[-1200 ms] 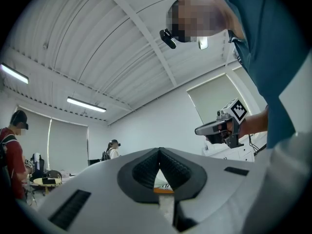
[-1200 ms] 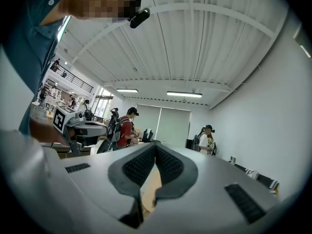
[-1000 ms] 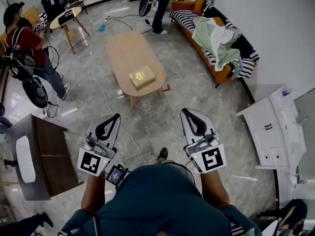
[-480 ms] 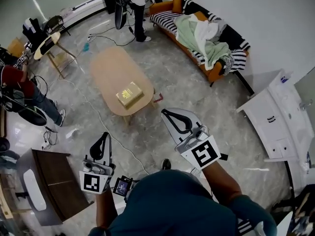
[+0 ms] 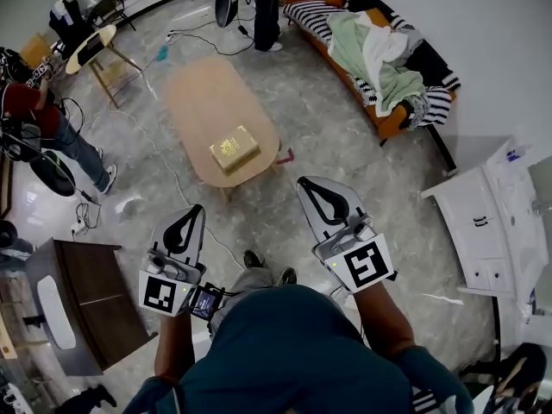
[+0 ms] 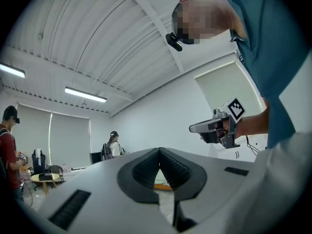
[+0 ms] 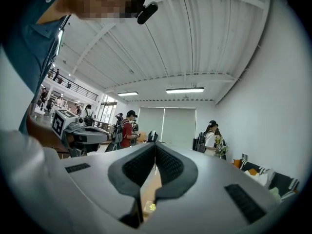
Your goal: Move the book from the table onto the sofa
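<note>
The left hand-held gripper [image 5: 194,211] sits in the lower left of the head view, its jaws pressed together with nothing between them; its own view shows the two ribbed black pads [image 6: 146,168] meeting in a closed seam. The right hand-held gripper [image 5: 308,185], lower centre-right, is closed and empty in the same way – its pads [image 7: 168,165] touch along their length. Both are held level above the grey marble floor [image 5: 345,171], each with its marker cube towards the person's teal sleeves.

Beyond the two tips, above centre-left, stands an oval wooden table [image 5: 203,102]. The book [image 5: 235,147], yellowish with a patterned cover, lies flat near the table's lower end, well apart from both hand-held grippers.

In the upper right an orange sofa [image 5: 390,126] with a black-and-white striped cover runs along the white wall, with green and white cloths [image 5: 379,54] heaped on its seat – the book is nowhere near it.

A white cabinet [image 5: 483,222] stands at the right edge, a dark wooden cabinet [image 5: 86,274] at lower left, and a person in a red top [image 5: 34,115] at the left edge
</note>
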